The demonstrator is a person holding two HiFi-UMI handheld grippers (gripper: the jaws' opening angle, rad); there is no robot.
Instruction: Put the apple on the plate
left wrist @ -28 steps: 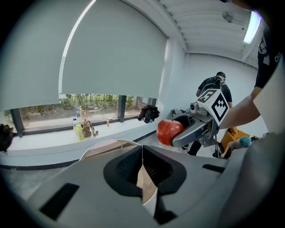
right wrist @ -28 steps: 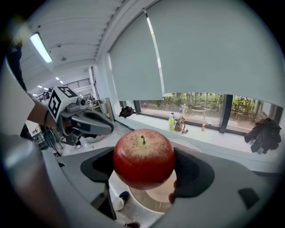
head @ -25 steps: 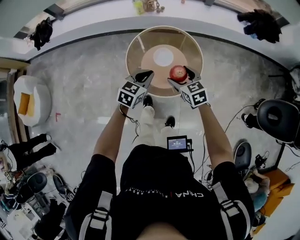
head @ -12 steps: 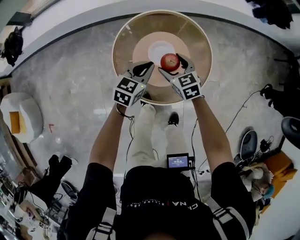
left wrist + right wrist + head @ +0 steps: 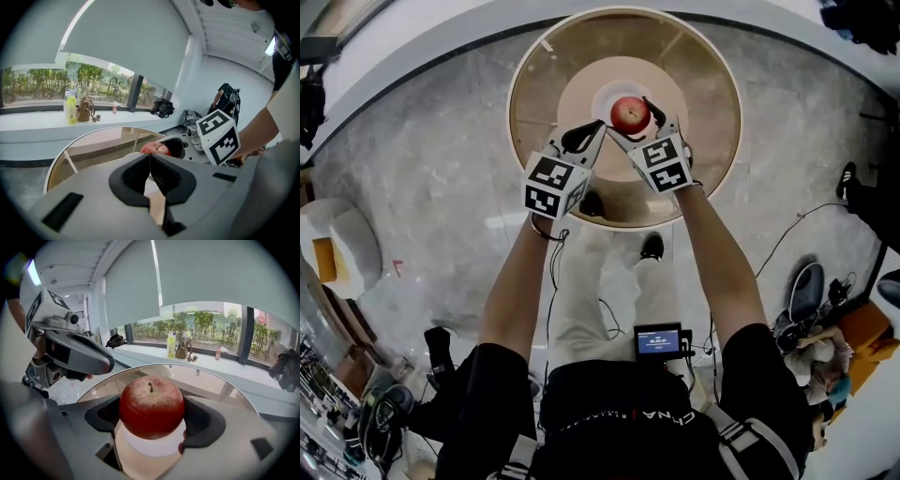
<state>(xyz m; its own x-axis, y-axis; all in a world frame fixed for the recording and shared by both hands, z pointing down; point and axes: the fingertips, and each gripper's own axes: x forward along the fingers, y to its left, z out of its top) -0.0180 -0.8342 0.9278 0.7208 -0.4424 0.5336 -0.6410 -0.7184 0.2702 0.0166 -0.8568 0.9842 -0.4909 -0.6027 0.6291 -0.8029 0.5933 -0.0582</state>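
A red apple (image 5: 630, 113) (image 5: 151, 406) is gripped between the jaws of my right gripper (image 5: 631, 118) (image 5: 152, 420). It hangs right over a small white plate (image 5: 606, 94) (image 5: 150, 445) at the middle of a round wooden table (image 5: 534, 94). I cannot tell whether the apple touches the plate. My left gripper (image 5: 598, 127) (image 5: 150, 159) is just left of the apple, shut and holding nothing. The left gripper view shows a sliver of the apple (image 5: 150, 148) past its jaws.
The table's glass rim (image 5: 220, 376) rings the plate. Beyond it, a window sill holds a yellow-green bottle (image 5: 70, 108) and a brown bag (image 5: 86, 110). Cables and gear (image 5: 806, 291) lie on the floor at right. A white seat (image 5: 333, 248) stands at left.
Both grippers have moved from the table's near edge toward its middle. The right one has carried the apple over the white plate. The left gripper stays shut beside it.
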